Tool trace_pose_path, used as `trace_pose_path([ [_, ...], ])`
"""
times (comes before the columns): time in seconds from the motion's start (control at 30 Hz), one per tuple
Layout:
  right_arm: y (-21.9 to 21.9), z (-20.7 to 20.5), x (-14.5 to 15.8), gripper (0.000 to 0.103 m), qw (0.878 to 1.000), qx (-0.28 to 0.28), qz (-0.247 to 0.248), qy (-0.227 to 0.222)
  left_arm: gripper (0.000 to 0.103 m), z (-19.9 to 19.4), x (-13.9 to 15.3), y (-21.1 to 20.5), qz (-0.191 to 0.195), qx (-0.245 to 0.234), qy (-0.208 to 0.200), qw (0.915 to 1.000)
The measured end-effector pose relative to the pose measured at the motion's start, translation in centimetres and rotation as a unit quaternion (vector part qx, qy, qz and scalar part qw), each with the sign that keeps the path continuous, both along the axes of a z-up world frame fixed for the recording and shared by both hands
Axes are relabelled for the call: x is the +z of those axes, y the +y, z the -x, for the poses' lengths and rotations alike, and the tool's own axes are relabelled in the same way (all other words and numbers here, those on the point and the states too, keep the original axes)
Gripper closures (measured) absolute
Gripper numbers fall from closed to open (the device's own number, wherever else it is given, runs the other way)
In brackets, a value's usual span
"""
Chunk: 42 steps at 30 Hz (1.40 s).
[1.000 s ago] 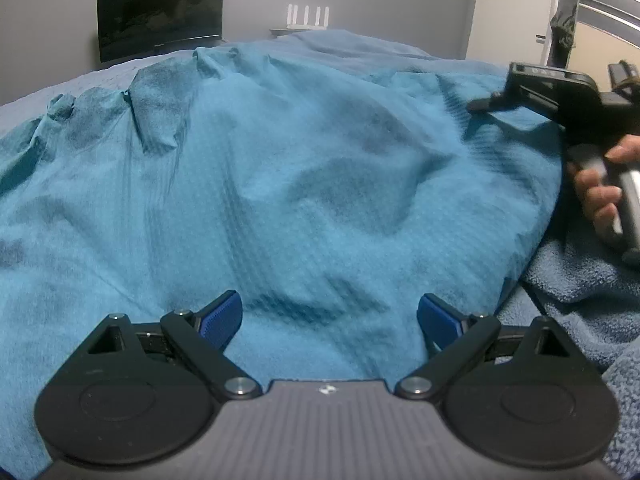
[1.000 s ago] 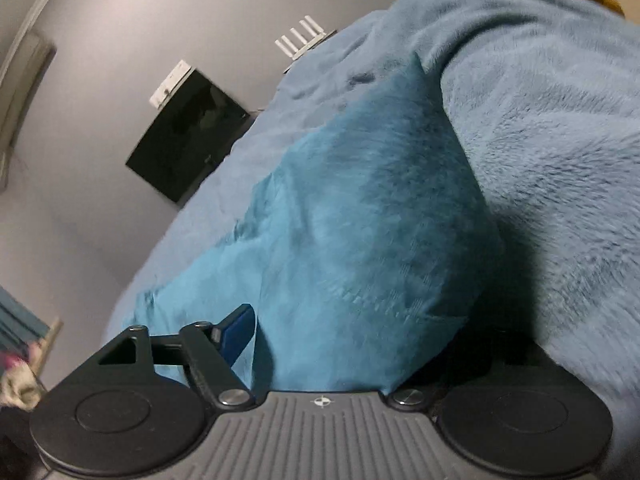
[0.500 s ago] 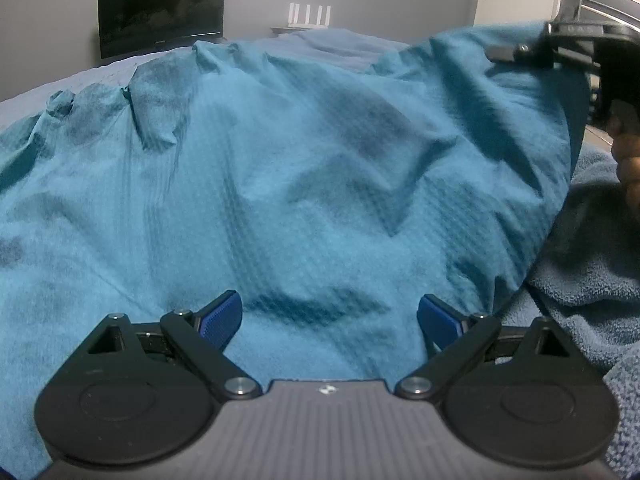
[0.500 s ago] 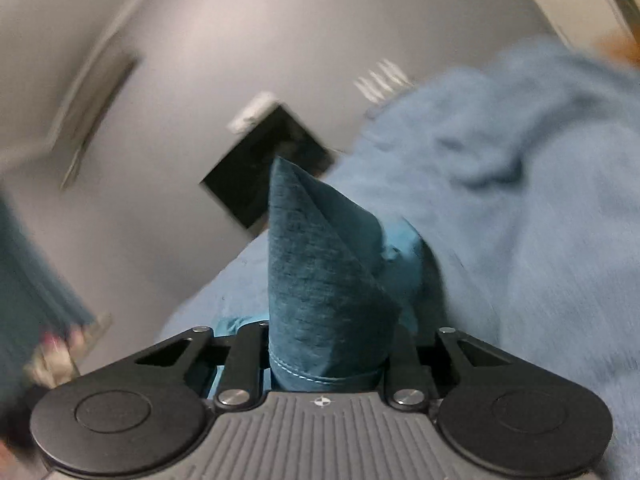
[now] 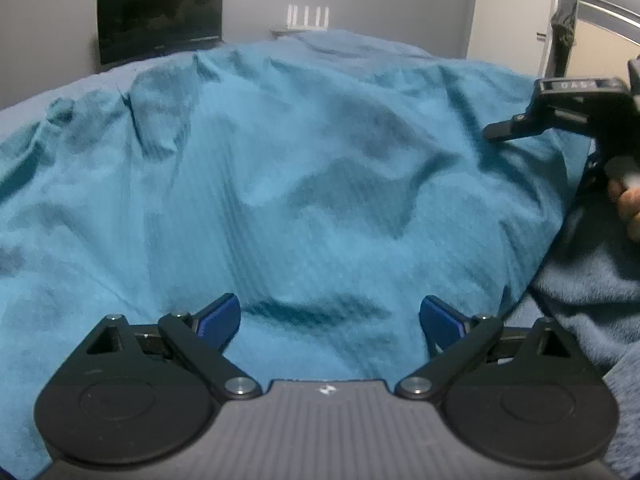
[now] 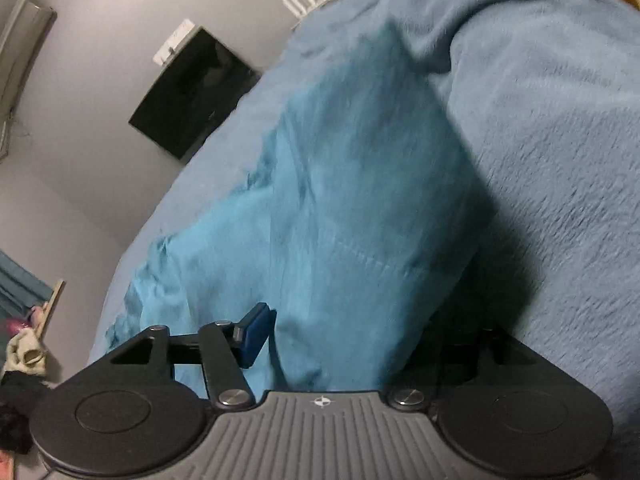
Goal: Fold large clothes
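Left wrist view shows your left gripper [image 5: 330,320] spread wide over the teal garment [image 5: 280,184] on the bed blanket [image 5: 592,292], while your right gripper [image 6: 340,336] is opening, cloth between its jaws.

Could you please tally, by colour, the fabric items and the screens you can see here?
Teal: 1, the teal garment spread over the bed.
Grey-blue: 1, the fleece blanket under and beside it.
Black: 1, the dark screen against the wall.
Total: 3.
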State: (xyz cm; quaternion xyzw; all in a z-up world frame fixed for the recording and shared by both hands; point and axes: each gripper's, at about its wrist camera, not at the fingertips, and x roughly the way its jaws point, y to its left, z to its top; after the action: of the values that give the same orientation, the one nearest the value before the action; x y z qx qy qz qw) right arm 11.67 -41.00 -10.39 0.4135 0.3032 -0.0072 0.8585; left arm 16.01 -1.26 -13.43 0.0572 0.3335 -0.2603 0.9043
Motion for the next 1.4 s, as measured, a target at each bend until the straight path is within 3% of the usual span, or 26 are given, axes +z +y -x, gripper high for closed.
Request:
trace_pose_path([
  [0.07,-0.8,-0.2,-0.6,0.035,0.999,-0.011,-0.03,-0.013,0.005,-0.1,1.5,-0.4,-0.001,0.02,-0.028,0.9994],
  [0.13,-1.9,-0.8,-1.2,0.055,0.997,-0.032,-0.062,-0.031,0.005,-1.3,3.4,-0.8,0.018,0.035,-0.048,0.9981],
  [0.17,-2.1,-1.1,-1.4,0.07,0.997,-0.036,-0.068,-0.031,0.005,-2.2,4.3,-1.2,0.022,0.046,-0.053,0.9973],
  [0.2,-2.1,-1.3,-1.5,0.077,0.996,-0.039,-0.074,-0.035,0.005,-3.3,5.0,-1.4,0.016,0.059,-0.062,0.9963],
  [0.27,-1.7,-1.3,-1.2,0.081,0.996,-0.034,-0.063,-0.049,0.005,-5.7,6.1,-2.1,-0.007,0.09,-0.09,0.9919],
  [0.33,-1.5,-1.3,-1.0,0.082,0.997,-0.026,-0.046,-0.056,0.005,-8.7,6.2,-2.5,-0.034,0.13,-0.094,0.9865],
  [0.43,-1.7,-1.5,-1.1,0.083,0.997,-0.023,-0.047,-0.062,0.006,-13.1,4.6,-2.2,-0.052,0.183,-0.061,0.9798],
  [0.53,-2.0,-1.3,-1.2,0.083,0.997,-0.017,-0.038,-0.069,0.005,-15.9,2.5,-2.1,-0.059,0.19,-0.035,0.9793],
  [0.67,-2.1,-0.8,-0.8,0.083,0.996,-0.014,-0.029,-0.085,0.0,-17.3,-0.3,-3.5,-0.109,0.186,-0.042,0.9755],
  [0.77,-2.1,-1.6,-1.1,0.081,0.995,-0.007,-0.02,-0.095,0.0,-18.0,-1.1,-3.2,-0.093,0.197,-0.029,0.9755],
  [0.87,-2.7,-2.3,-1.9,0.071,0.995,-0.007,-0.039,-0.091,0.002,-17.8,-0.6,-3.2,-0.081,0.205,-0.036,0.9748],
  [0.93,-2.9,-2.2,-2.0,0.071,0.995,-0.011,-0.049,-0.09,0.003,-17.0,0.6,-2.8,-0.04,0.215,-0.077,0.9728],
  [1.03,-3.1,-2.0,-2.2,0.071,0.994,-0.015,-0.064,-0.091,0.003,-15.5,2.2,-1.5,0.026,0.255,-0.142,0.956],
  [1.1,-3.7,-1.6,-2.5,0.071,0.992,-0.021,-0.08,-0.091,0.003,-16.7,2.2,-1.6,-0.004,0.288,-0.134,0.9481],
  [1.27,-3.8,-1.2,-2.8,0.068,0.992,-0.022,-0.086,-0.09,0.0,-19.4,1.3,-2.2,-0.05,0.293,-0.109,0.9487],
  [1.4,-2.6,-1.6,-2.4,0.067,0.993,-0.018,-0.069,-0.091,0.0,-22.1,-0.5,-3.4,-0.098,0.287,-0.046,0.9518],
])
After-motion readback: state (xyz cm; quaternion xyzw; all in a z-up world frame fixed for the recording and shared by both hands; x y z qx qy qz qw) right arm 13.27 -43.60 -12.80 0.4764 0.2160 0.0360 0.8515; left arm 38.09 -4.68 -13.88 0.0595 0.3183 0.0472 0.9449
